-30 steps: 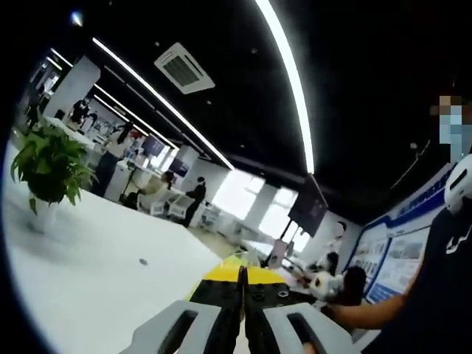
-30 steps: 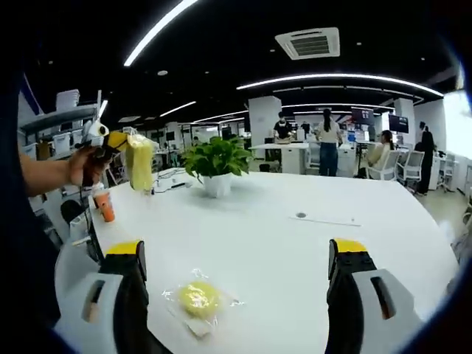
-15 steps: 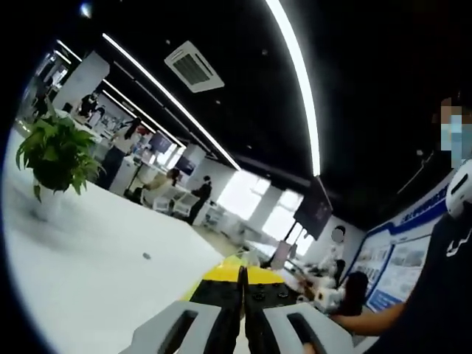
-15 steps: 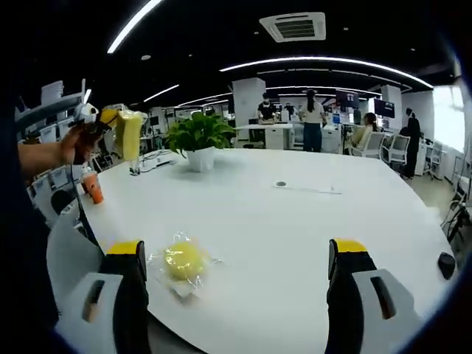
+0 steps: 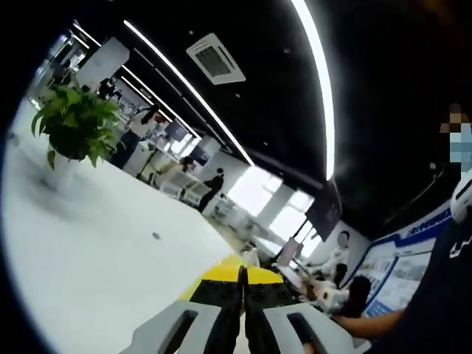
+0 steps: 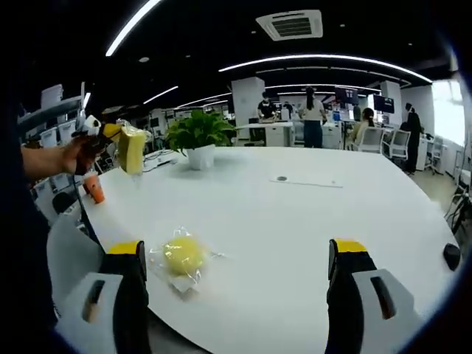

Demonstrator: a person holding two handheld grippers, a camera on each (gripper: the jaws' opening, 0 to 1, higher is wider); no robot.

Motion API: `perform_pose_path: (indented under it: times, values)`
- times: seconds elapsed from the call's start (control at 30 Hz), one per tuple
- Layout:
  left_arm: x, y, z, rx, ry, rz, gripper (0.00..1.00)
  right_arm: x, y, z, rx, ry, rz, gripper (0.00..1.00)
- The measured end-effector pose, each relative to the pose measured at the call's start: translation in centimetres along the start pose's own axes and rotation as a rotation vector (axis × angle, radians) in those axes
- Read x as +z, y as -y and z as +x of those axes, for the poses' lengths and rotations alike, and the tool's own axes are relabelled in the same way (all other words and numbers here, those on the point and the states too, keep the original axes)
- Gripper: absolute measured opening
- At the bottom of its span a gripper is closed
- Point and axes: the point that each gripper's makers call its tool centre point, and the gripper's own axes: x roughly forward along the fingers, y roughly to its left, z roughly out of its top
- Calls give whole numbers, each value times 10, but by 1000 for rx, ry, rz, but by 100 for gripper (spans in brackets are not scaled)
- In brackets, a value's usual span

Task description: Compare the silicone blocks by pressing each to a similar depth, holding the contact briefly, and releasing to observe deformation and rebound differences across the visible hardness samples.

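A round yellow silicone block in a clear bag (image 6: 183, 256) lies on the white table (image 6: 295, 221), close to the near edge. My right gripper (image 6: 240, 295) is open, and the block sits just inside its left jaw without touching it. In the right gripper view a hand at the far left holds my left gripper (image 6: 110, 133) above the table, with a second yellowish bagged block (image 6: 132, 150) hanging from its tip. In the left gripper view, my left gripper (image 5: 243, 295) has its jaws pressed together and the bag is hidden.
A potted plant (image 6: 196, 136) (image 5: 74, 122) stands at the back of the table. An orange cup (image 6: 96, 188) sits at the left edge, near a white chair (image 6: 66, 251). A small black object (image 6: 451, 256) lies at the right edge. People work at desks beyond.
Both cameras have shifted a little. The hanging bagged block has come slightly lower beside the plant. The block on the table lies as before, and both grippers keep their state.
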Motion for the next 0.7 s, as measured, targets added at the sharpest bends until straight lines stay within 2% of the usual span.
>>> perform_pose_path:
  times: [0.17,0.23,0.3,0.37,0.4,0.53,0.6,0.7]
  values:
    - [-17,-14,-3,27,-26,-28,0,-8,0,-1,4,-16,16,96]
    - [-21,-18,-4,33,-22,-43,0,-10,-2,-2,4,-18,13,96]
    - [-24,-22,-5,37,-19,-62,0,-11,3,-2,-14,6,-26,96]
    - [-29,-29,-6,49,-21,-84,0,-15,3,-2,-14,-9,-10,96]
    - [-31,-31,-7,53,-24,-88,0,-15,1,-2,-8,-10,15,96]
    - [-42,-46,-13,82,-45,-160,0,-13,-2,0,-2,-11,-6,96]
    - [-46,-53,-17,92,-46,-161,0,-13,-3,1,4,-15,-29,96]
    - [-49,-61,-20,107,-38,-184,0,-15,-6,2,15,-24,-19,96]
